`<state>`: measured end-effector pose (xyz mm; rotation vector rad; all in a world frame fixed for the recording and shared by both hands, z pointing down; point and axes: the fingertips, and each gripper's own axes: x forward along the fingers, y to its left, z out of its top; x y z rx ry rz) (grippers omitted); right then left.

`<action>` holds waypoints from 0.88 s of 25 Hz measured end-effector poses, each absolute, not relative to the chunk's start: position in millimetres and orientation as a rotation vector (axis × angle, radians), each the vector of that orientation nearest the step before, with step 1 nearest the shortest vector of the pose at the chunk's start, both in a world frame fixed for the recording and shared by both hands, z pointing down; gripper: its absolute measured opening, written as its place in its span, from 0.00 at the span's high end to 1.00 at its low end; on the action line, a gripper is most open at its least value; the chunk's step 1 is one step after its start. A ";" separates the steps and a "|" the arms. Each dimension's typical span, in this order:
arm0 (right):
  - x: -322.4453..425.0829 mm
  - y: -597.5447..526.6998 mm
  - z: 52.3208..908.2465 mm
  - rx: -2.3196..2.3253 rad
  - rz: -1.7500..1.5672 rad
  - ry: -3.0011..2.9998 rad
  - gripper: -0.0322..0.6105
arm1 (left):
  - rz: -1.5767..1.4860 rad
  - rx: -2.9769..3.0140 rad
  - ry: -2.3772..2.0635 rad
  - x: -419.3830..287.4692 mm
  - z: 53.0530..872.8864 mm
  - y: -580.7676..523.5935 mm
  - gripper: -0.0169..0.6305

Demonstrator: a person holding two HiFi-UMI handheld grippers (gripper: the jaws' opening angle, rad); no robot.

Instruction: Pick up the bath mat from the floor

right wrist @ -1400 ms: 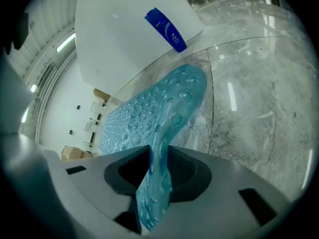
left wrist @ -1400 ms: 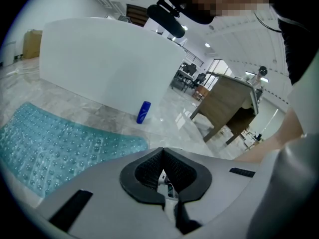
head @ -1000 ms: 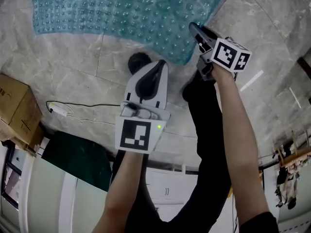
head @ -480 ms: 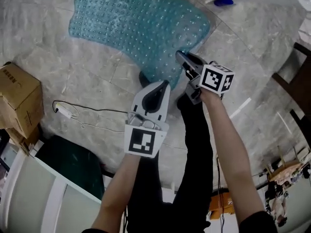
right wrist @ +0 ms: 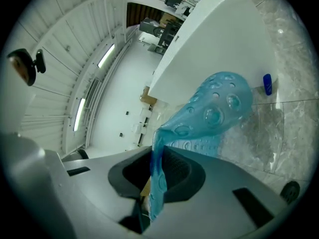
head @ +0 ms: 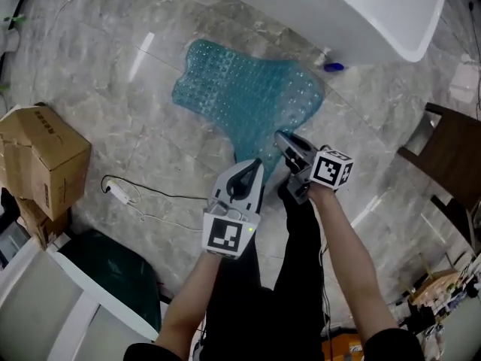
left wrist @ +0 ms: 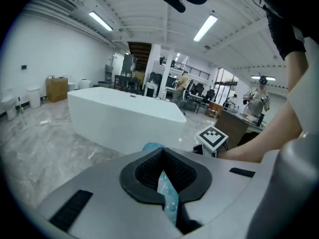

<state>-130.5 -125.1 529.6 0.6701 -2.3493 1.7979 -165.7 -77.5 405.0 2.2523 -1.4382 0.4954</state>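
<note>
Cardboard box (head: pixel 41 156) at left on the floor (head: pixel 113 89); left gripper (head: pixel 253 165) clamps the bath mat (head: pixel 248 100) by its near edge; right gripper (head: pixel 285 138), jaws just closing tighter, pinches it too; mat's far end lies on the floor before a white bathtub (head: pixel 338 6).

In the head view, the near corner of the bath mat (head: pixel 248 104) is covered by the left gripper (head: pixel 255 165). The white bathtub (head: pixel 361 13) is cut off by the top edge, the dark wooden chair (head: pixel 451 164) by the right. A small blue object (head: pixel 334 68) by the tub cannot be identified. In the left gripper view, only a thin strip of mat is shown between the jaws; the rest is masked by the gripper's body.
</note>
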 end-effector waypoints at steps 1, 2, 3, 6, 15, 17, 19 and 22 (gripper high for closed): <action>-133.7 -125.5 513.1 0.673 1.809 -2.359 0.88 | 0.487 2.252 -1.445 -171.3 391.4 -78.0 0.97; -137.1 -124.2 496.6 0.678 1.828 -2.361 0.88 | 0.470 2.252 -1.456 -177.3 375.8 -78.6 0.97; -140.3 -122.1 480.3 0.684 1.847 -2.360 0.88 | 0.454 2.249 -1.465 -183.2 359.7 -78.5 0.97; -146.7 -116.4 435.3 0.702 1.843 -2.371 0.88 | 0.457 2.232 -1.456 -198.6 316.6 -74.6 0.97; -161.0 -105.5 288.8 0.775 1.890 -2.529 0.88 | 0.399 2.329 -1.507 -241.5 202.0 -68.0 0.97; -159.1 -108.4 253.4 0.808 1.819 -2.603 0.88 | 0.360 2.344 -1.525 -246.3 182.6 -68.4 0.97; -153.4 -112.2 221.1 0.827 1.716 -2.681 0.88 | 0.310 2.374 -1.546 -247.0 162.5 -71.2 0.97; -148.9 -114.0 175.9 0.836 1.603 -2.788 0.88 | 0.251 2.422 -1.549 -243.6 129.2 -76.3 0.97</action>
